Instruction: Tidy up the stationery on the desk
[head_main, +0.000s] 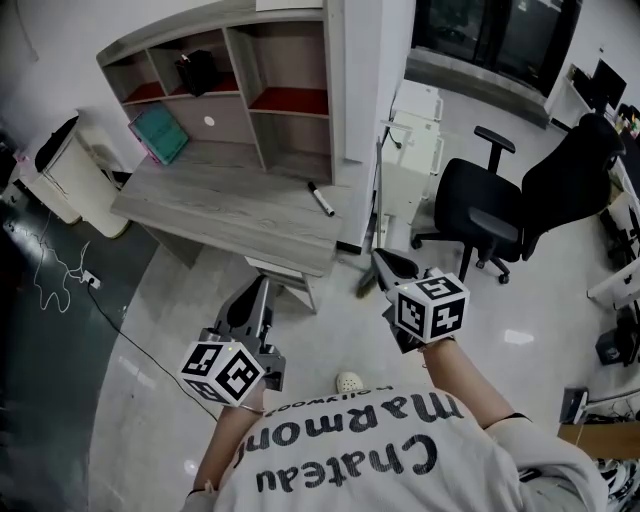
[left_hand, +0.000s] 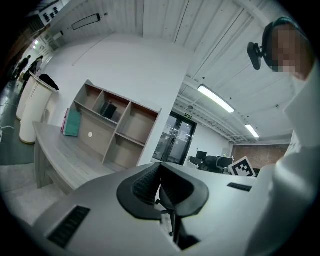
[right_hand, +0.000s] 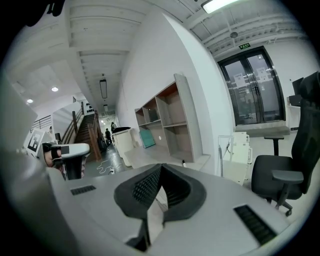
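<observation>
Both grippers are empty & closed. The L gripper (left_hand: 160, 167) has its ribbed pads meeting tip to tip w/ nothing between. The R gripper (right_hand: 161, 167) is the same, pads shut on air. That's prob. just the carry pose, since nothing is within reach of either pair of fingers. The person stands off from the desk (head_main: 215, 205), w/ bare floor between it & the fingertips. Main task item is a marker (head_main: 321, 198), lying flat & loose near the desk's right front corner. It sits well ahead of the R fingertips & a bit to their left, so ahead-right of the L ones. The R fingers look the nearer pair, so I'd guess that side takes it. A teal book (head_main: 158, 133) leans against the shelf unit (head_main: 262, 90), far ahead-left of the L fingers. It seems parked there already. A dark item (head_main: 195, 70) sits in an upper cubby, too small to ID. An office chair (head_main: 482, 215) stands off to the right of the R fingers, not in the way. Next: get closer, then open the jaws before reaching the marker.
</observation>
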